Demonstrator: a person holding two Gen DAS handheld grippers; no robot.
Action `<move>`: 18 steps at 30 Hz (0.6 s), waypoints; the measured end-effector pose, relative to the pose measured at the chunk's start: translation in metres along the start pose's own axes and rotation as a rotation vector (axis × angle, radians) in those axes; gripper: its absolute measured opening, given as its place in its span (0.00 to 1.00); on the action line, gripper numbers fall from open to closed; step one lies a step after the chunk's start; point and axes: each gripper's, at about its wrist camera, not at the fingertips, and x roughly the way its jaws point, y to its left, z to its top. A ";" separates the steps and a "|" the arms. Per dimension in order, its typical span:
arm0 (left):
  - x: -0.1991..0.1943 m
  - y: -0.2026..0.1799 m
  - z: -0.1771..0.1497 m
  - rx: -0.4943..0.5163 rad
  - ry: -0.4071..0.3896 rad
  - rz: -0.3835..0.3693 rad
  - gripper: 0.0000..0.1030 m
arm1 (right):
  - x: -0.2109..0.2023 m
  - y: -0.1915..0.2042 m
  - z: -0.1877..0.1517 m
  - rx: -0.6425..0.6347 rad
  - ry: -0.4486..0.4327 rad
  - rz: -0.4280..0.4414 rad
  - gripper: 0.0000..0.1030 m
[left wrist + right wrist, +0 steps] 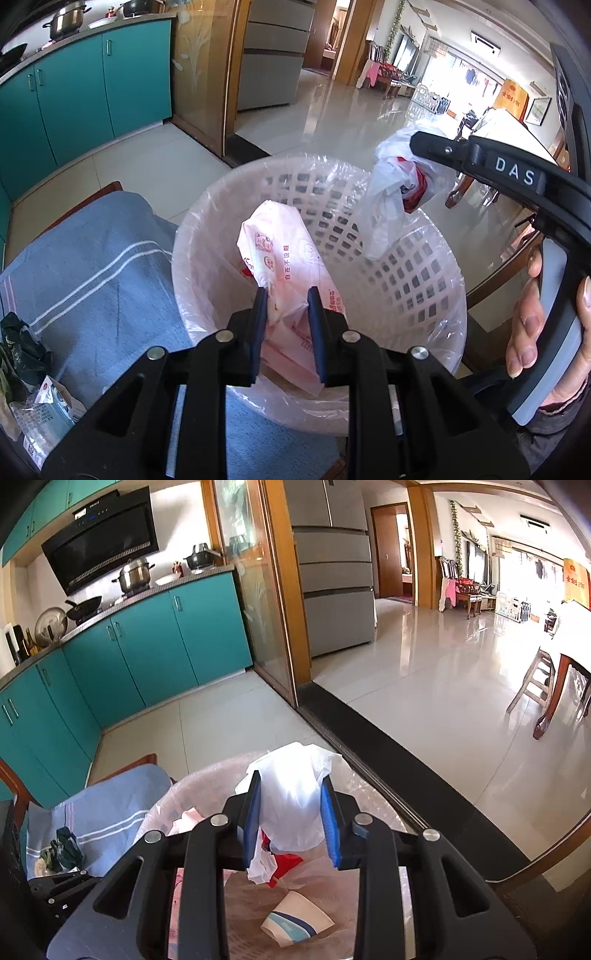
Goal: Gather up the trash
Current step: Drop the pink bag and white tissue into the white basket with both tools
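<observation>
The left gripper (286,295) has its jaws clamped on a pink printed wrapper (291,266), which hangs between them and reaches down into the lined basket (424,280). The wrapper's lower folds run behind the jaws and out of sight, and its small print is too fine to read in full. The basket is a pale lattice bin with a thin clear liner (207,206) folded over its rim; its near edge is cut off by the gripper body.

Ahead and to the right of the left jaws, the right gripper (415,142) holds a crumpled white plastic bag (388,192) with red print above the basket's far rim. In the right wrist view the right gripper (291,801) has its jaws closed on that white plastic bag (291,805), which bulges between the blue pads and trails below them. Under those jaws a flattened paper cup (295,921) with blue bands lies on the liner at the bottom of the basket (207,779).

A hand (535,325) grips the right gripper's handle, partly cut off at the frame edge. Left of the left jaws lies a grey-blue striped cloth (96,266), and on it, at the lower left edge, a dark crumpled bag (22,343) and clear packets (40,410) that are hard to make out.
</observation>
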 end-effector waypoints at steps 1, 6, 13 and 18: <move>0.001 0.000 0.000 0.001 0.003 -0.001 0.23 | 0.002 0.000 0.000 0.001 0.010 0.003 0.29; -0.001 0.001 0.000 0.000 0.005 -0.002 0.35 | 0.003 0.003 0.000 -0.014 0.025 0.009 0.31; -0.017 0.008 0.004 -0.015 -0.038 0.009 0.51 | 0.000 0.001 0.000 0.008 0.021 0.023 0.45; -0.029 0.022 0.007 -0.034 -0.065 0.054 0.57 | 0.002 0.004 0.001 0.037 0.023 0.051 0.56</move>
